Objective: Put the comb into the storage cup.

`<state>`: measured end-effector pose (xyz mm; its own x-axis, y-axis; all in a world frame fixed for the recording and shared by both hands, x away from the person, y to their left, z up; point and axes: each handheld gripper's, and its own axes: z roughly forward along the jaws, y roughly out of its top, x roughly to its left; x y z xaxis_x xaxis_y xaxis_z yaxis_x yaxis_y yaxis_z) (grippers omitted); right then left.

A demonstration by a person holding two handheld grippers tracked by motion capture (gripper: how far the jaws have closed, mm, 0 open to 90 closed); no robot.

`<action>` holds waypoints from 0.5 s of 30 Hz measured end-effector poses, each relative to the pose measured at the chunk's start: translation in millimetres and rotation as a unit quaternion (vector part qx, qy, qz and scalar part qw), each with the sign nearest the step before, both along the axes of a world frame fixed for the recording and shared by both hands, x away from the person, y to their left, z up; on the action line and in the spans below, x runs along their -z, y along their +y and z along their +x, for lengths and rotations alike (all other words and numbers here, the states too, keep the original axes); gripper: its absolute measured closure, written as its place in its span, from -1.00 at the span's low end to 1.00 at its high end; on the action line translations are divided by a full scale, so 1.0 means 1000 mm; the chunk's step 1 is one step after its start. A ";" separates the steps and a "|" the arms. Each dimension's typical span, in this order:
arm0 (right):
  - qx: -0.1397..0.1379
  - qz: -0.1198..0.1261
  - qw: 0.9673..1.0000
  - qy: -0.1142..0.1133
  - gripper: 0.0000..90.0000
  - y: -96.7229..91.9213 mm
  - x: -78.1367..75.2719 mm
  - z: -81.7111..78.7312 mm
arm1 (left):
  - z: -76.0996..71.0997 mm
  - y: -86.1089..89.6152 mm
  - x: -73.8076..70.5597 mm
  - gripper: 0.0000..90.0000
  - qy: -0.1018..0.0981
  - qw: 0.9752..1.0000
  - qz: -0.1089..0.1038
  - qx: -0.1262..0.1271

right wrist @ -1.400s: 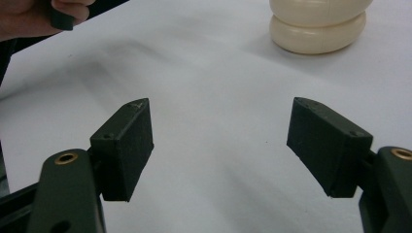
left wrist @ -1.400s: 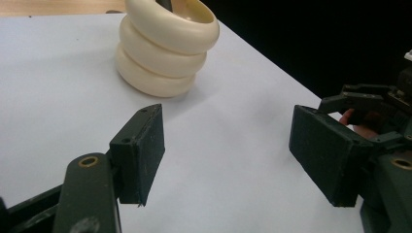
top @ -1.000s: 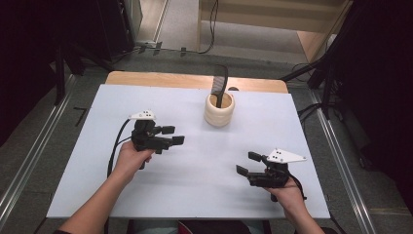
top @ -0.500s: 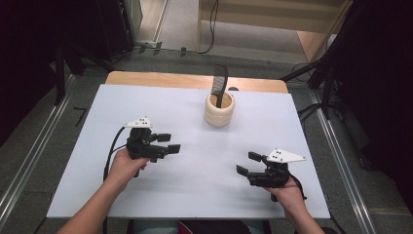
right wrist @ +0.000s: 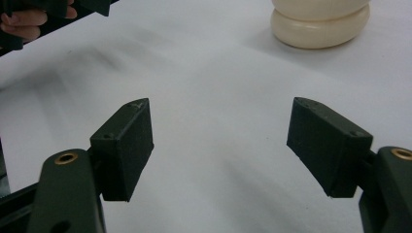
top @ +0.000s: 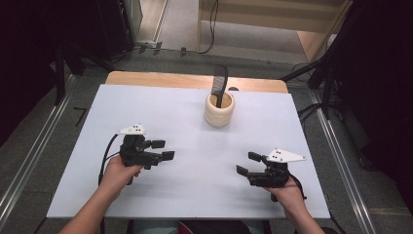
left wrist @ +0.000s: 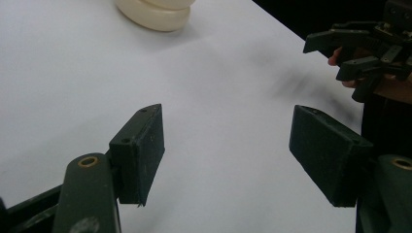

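While both pairs of tongs stand released over bare white desk [top: 195,195], the trouble lies ahead rather than at hand. The left tongs [top: 161,150] hover low near the desk's left half, jaws spread with nothing between them, pointing toward the middle. From there a reach toward the cream cup [top: 219,109] would run diagonally away from the person; a jaw that clips the cup's ribbed wall could shove or tip it, since it looks light and stands free. The black comb [top: 220,87] leans upright in the cup, its top well above the rim, so a careless sweep at that height might knock it over and take the cup along.

The cup sits toward the far edge, near the strip of bare wood [top: 195,80] beyond the white sheet, so a push away from the person might send it off. The right tongs [top: 249,163] are likewise gaping and empty, near the front right corner, close enough to that edge for the trailing cable to snag. Between the two tongs the middle of the desk offers plenty of open room.
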<state>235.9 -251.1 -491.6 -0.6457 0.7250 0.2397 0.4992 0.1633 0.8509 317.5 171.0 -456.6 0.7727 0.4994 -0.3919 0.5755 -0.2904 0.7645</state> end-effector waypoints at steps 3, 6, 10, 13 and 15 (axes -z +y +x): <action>-0.002 0.002 1.000 0.000 -0.49 0.000 0.000 0.000 | -0.003 0.003 0.001 -0.34 0.002 1.000 0.003 -0.002; -0.001 0.002 1.000 0.000 -0.49 0.000 0.000 0.000 | -0.005 0.006 0.002 -0.34 0.002 1.000 0.009 -0.001; 0.000 0.003 1.000 0.001 -0.49 0.000 0.000 0.000 | -0.008 0.011 0.004 -0.34 0.007 1.000 0.016 -0.002; -0.002 0.002 1.000 0.001 -0.49 0.000 0.000 0.000 | -0.010 0.015 0.005 -0.34 0.009 1.000 0.017 -0.002; -0.001 0.001 1.000 0.001 -0.49 0.000 0.000 0.000 | -0.012 0.016 0.005 -0.34 0.009 1.000 0.019 -0.003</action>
